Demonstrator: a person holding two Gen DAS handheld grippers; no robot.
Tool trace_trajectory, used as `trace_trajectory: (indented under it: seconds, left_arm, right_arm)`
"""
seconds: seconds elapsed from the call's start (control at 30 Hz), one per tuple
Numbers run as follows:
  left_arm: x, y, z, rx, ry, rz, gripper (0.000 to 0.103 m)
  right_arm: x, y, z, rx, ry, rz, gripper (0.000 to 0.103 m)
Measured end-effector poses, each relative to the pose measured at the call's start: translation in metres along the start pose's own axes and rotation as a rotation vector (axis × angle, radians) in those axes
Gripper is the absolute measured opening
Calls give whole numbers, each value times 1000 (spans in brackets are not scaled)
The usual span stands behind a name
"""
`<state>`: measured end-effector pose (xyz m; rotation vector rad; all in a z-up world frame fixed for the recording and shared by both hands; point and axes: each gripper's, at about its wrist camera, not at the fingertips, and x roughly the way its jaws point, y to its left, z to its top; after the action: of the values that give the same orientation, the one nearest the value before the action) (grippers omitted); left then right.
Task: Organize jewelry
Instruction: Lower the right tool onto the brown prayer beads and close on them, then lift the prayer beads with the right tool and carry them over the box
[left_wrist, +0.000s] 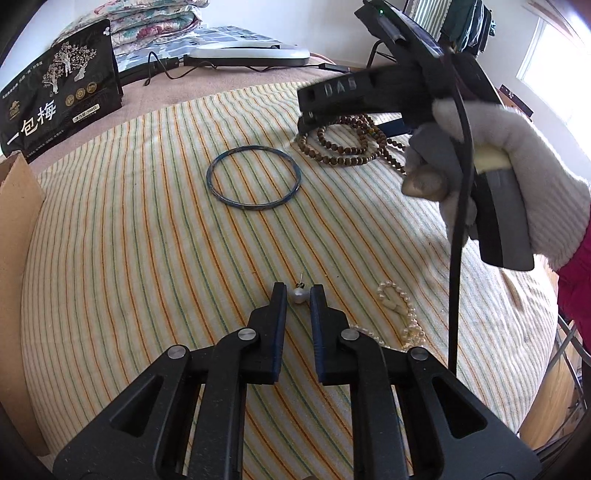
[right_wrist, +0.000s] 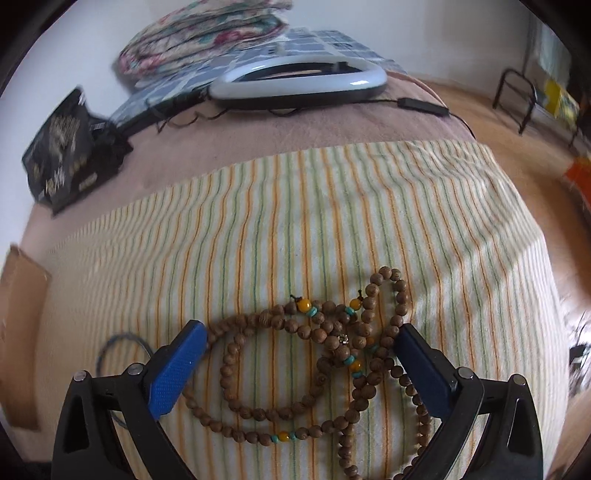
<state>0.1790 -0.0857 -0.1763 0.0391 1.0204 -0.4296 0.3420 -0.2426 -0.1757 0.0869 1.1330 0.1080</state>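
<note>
On the striped cloth (left_wrist: 147, 229), my left gripper (left_wrist: 298, 293) is shut on a small pearl earring (left_wrist: 300, 294), its post sticking up at the fingertips. A blue bangle (left_wrist: 253, 178) lies further ahead. A white pearl bracelet (left_wrist: 402, 314) lies right of the left fingers. My right gripper (right_wrist: 301, 336) is open wide over a coiled wooden bead necklace (right_wrist: 321, 354) with yellow and turquoise beads; its blue pads (right_wrist: 177, 365) straddle the coil. The right gripper (left_wrist: 306, 114), held by a gloved hand, also shows in the left wrist view above the beads (left_wrist: 347, 144).
A black printed pouch (left_wrist: 55, 107) stands at the back left. A cardboard piece (left_wrist: 18, 236) is at the left edge. A white ring light (right_wrist: 299, 83) with cable and folded quilts (right_wrist: 207, 33) lie at the back. The cloth's right side drops off to the floor.
</note>
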Motion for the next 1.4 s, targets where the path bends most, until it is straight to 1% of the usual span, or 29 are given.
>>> trace_trajectory:
  seconds: [0.03, 0.13, 0.17, 0.27, 0.33, 0.43, 0.53, 0.57, 0.6, 0.63, 0.67, 0.7, 0.8, 0.87, 0.97, 1.07, 1.27, 1.4]
  left_arm:
    - [0, 0, 0, 2, 0, 1, 11]
    - [0, 0, -1, 5, -2, 2, 11]
    - [0, 0, -1, 10, -3, 6, 9]
    - [0, -1, -1, 15, -4, 12, 7]
    - [-1, 0, -1, 14, -4, 11, 7]
    - [-1, -1, -1, 17, -5, 13, 7]
    - [-1, -1, -1, 19, -5, 25, 7]
    - [-2, 0, -1, 17, -6, 26, 7]
    - [-2, 0, -1, 15, -7, 27, 7]
    - [-2, 0, -1, 11, -8, 29, 7]
    - [-2, 1, -1, 8, -10, 31, 7]
    - [-2, 1, -1, 6, -10, 32, 7]
    - [-2, 3, -1, -6, -11, 33, 7]
    - [-3, 4, 0, -12, -14, 37, 7]
    - [-5, 5, 0, -20, -19, 43, 7]
    - [-8, 8, 1, -33, -24, 48, 7]
    - [-16, 10, 4, -44, -46, 48, 7]
    - [-24, 10, 6, -48, -64, 45, 7]
  right_arm:
    - [2, 2, 1, -7, 7, -10, 103]
    - [10, 16, 1, -94, 17, -84, 103]
    - [10, 18, 0, -109, 11, -95, 103]
    - [8, 17, -4, -119, 2, -78, 102]
    - [5, 16, -8, -146, -9, -73, 98]
    - [-1, 15, -13, -187, -10, -51, 90]
    - [-7, 9, -16, -210, -5, -36, 73]
    - [-9, 7, -17, -219, -6, -38, 62]
    - [-12, 3, -17, -225, -4, -23, 51]
    - [-14, 0, -18, -225, -3, -15, 45]
    - [-16, -4, -19, -224, -3, -8, 33]
    - [-18, -8, -20, -217, -1, 14, 25]
    - [-22, -14, -23, -205, 5, 55, 13]
    - [-24, -13, -25, -206, -5, 55, 11]
    - [-29, -12, -29, -201, -32, 52, 11]
    - [-35, -20, -32, -160, -54, 74, 11]
    - [-54, -29, -34, -119, -101, 84, 10]
    - [-70, -27, -35, -131, -130, 74, 11]
